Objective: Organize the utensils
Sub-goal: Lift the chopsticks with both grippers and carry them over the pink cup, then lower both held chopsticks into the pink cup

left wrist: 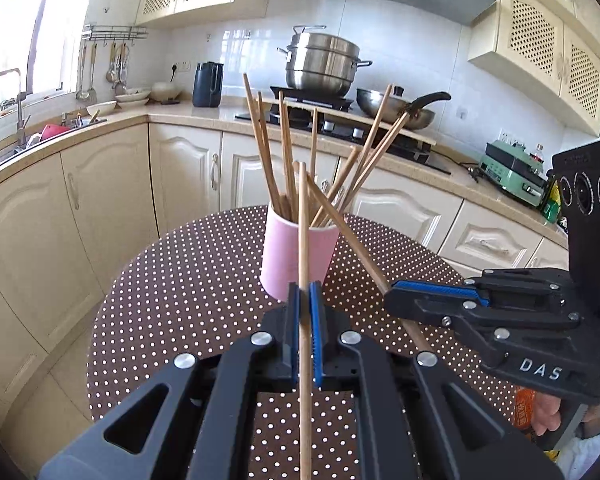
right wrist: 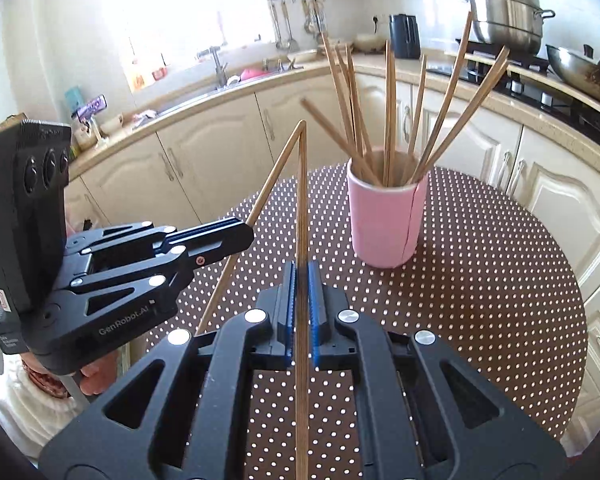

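Chopsticks are what we hold: our left gripper [left wrist: 305, 292] is clamped on one wooden chopstick [left wrist: 304, 240] that runs up through the middle of the left wrist view, pinched between the blue pads [left wrist: 316, 320], its tip reaching the height of the cup's rim. Our right gripper [right wrist: 302, 276] is likewise closed on a second chopstick [right wrist: 301, 220], which stands nearly vertical in the centre of the right wrist view. In that same view the left gripper's chopstick slants in from the lower left, and the two tips meet, or nearly meet, just above centre; we cannot tell whether they touch.

Ahead of both grippers stands the pink cup [left wrist: 300, 256], upright on the round desk [left wrist: 180, 300] with its brown, white-dotted cloth. About ten more chopsticks [left wrist: 284, 152] stand in the cup, fanned outward. In the right wrist view the cup [right wrist: 386, 224] sits right of centre, apart from both held chopsticks.

At the right edge of the left wrist view we see the right gripper from the side, with fingers of a hand [left wrist: 546, 412] wrapped round its handle. Behind the desk runs a kitchen counter with a steel steamer pot [left wrist: 322, 64] and a wok [left wrist: 396, 110] on the hob.
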The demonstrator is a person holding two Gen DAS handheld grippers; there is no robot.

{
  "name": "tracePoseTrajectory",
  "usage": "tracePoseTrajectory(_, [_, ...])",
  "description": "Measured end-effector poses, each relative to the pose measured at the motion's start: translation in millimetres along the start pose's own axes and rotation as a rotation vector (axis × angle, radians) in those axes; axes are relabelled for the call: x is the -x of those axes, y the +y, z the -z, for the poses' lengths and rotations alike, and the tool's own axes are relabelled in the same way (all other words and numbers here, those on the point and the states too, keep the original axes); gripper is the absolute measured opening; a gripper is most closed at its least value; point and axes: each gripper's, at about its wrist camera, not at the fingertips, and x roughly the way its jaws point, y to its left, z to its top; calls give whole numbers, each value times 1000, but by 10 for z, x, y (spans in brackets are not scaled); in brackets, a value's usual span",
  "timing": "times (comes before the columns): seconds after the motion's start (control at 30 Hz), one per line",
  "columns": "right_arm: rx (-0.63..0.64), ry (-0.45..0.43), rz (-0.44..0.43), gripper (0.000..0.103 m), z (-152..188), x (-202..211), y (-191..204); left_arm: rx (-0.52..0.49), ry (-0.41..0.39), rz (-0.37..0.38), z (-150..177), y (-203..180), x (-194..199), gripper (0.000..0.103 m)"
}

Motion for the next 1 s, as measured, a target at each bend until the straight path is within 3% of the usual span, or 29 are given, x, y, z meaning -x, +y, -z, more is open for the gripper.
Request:
tracePoseTrajectory(0.37, [-2,-140,-19,6,-213,284,-3,21,-147,46,-238,-26,170,5])
tracePoseTrajectory(0.7, [-12,-280,-48,6,-495,495,-104,-17,-288,63,-499,-143,257,5])
tracePoseTrajectory(1.0, [-35,-383,-54,6,-666,569,-308,-24,-344,57,-735,-112,177,5])
